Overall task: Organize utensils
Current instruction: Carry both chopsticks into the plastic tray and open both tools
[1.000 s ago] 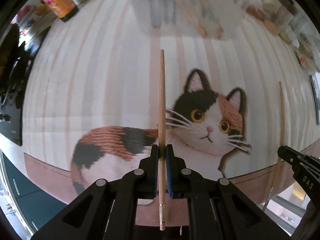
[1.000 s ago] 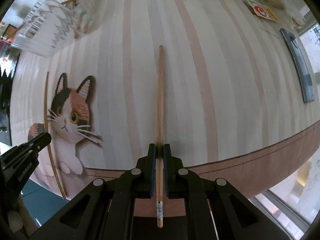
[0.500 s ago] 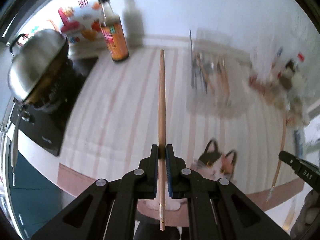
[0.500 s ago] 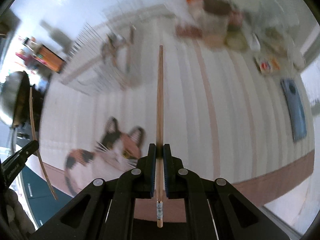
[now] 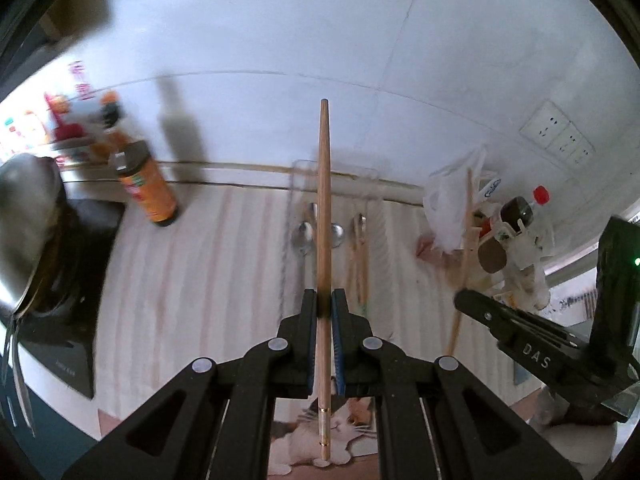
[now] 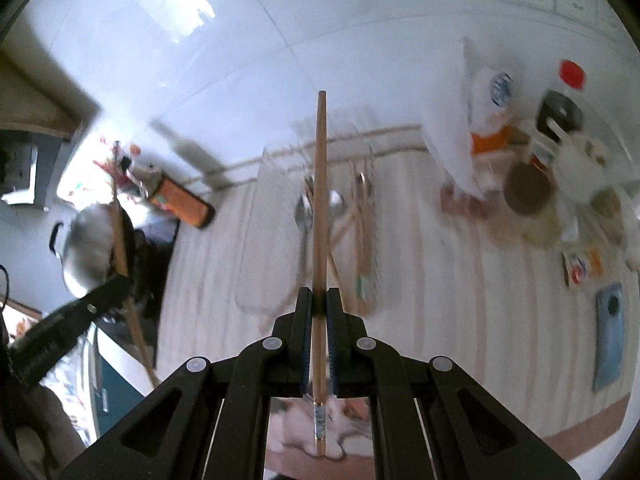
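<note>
1. My left hand-held gripper (image 5: 324, 304) squeezes one wooden chopstick (image 5: 323, 216) that points up the middle of the frame.
2. My right hand-held gripper (image 6: 319, 300) squeezes another chopstick (image 6: 319, 208) the same way.
3. Past both tips, a clear tray (image 6: 256, 272) sits on the striped surface (image 5: 200, 264), holding spoons (image 5: 303, 236) and chopsticks.
4. An orange bottle (image 5: 146, 188) stands at upper left.

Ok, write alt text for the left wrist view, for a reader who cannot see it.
The left claw is shut on a wooden chopstick that points toward a clear utensil tray holding spoons and chopsticks on a striped tablecloth. An orange sauce bottle stands at left; the right claw, at right, holds a second chopstick.
</note>
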The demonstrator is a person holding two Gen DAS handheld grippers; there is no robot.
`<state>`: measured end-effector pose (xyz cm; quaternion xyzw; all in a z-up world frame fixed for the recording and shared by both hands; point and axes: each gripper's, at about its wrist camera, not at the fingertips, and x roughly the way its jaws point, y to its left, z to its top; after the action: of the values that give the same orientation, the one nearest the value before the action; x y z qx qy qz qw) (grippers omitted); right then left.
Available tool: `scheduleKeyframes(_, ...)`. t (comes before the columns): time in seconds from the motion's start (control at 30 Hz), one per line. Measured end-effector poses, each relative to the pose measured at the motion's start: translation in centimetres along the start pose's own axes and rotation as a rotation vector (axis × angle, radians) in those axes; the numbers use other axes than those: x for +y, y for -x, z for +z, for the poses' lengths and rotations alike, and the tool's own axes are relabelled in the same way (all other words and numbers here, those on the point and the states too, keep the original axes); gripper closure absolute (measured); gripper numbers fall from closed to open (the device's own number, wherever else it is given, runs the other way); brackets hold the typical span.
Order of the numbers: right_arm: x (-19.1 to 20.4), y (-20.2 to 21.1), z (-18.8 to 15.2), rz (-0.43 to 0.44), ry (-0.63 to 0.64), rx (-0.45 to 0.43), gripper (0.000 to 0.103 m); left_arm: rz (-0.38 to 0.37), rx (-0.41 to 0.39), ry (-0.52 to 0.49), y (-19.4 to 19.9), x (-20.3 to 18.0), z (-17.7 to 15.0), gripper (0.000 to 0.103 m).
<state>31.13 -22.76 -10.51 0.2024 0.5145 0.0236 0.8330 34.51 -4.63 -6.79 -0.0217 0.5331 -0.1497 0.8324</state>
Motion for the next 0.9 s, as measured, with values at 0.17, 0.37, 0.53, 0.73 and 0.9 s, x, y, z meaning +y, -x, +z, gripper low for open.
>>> scheduleKeyframes(0.17,0.0,-2.6,4.6,0.003,-0.037,0.026,0.096,-0.032,0.130,0.027,-5.7,-0.1,3.8,0.098)
scheduleKeyframes(0.37,-0.9,-8.1,7.8,-0.015,-0.083,0.104,0.096,-0.064,0.281,0.068,-12.2,0.7,6.1,0.098)
scheduleKeyframes(0.53,-2.0,-13.2,8.7,-0.038,-0.112,0.193,0.096,-0.075,0.361,0.116,-15.0,1.7,6.4,0.097)
scheduleKeyframes(0.73,-2.7,-15.7,8.3,-0.052,-0.104,0.249,0.095,0.060,0.308,0.066,-14.5,2.2,5.7,0.081)
scheduleKeyframes(0.9,-2.7,-15.1,7.6,-0.073,-0.080,0.219,0.077,0.182,0.180,0.024,-12.7,2.6,4.6,0.039)
